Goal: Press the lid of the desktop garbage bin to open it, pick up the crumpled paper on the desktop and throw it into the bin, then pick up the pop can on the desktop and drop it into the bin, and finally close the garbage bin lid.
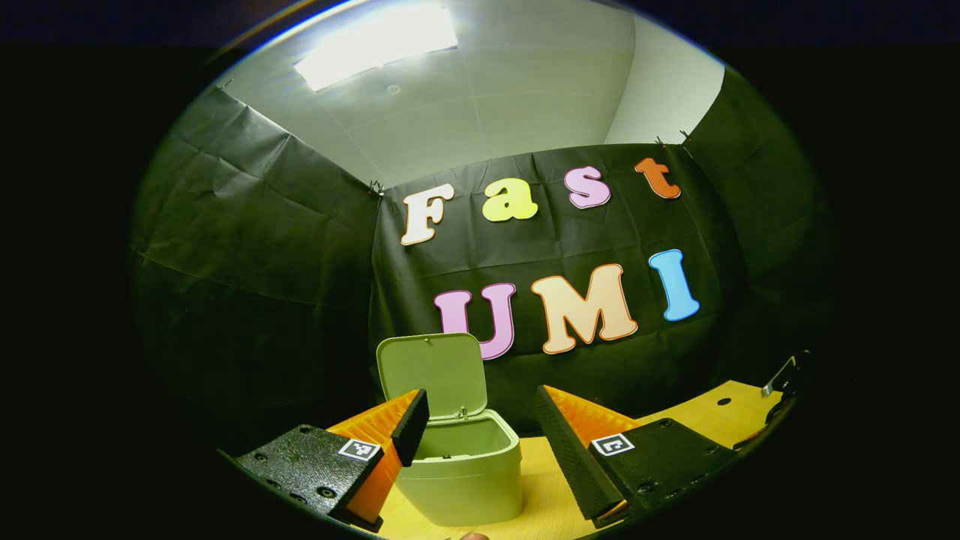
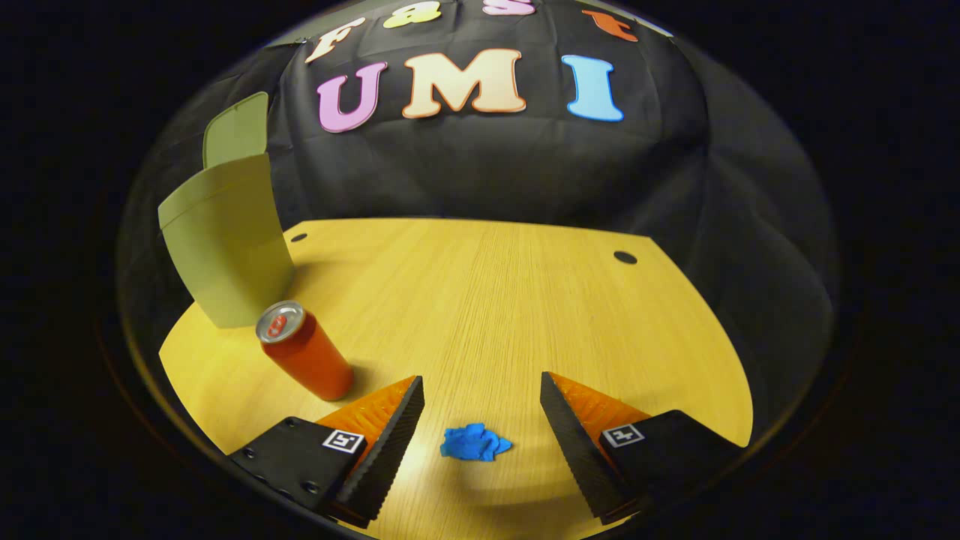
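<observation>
Right gripper view: the right tongs gape apart — the small crumpled blue paper lies on the yellow wooden desk between and just below their tips, right of the red pop can; left tongs also apart, before the open pale-green plastic bin.

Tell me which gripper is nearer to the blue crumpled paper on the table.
Right. The right gripper hangs open just above the crumpled paper, which lies between its fingers. The left gripper is open at the green bin, whose lid is up.
</observation>
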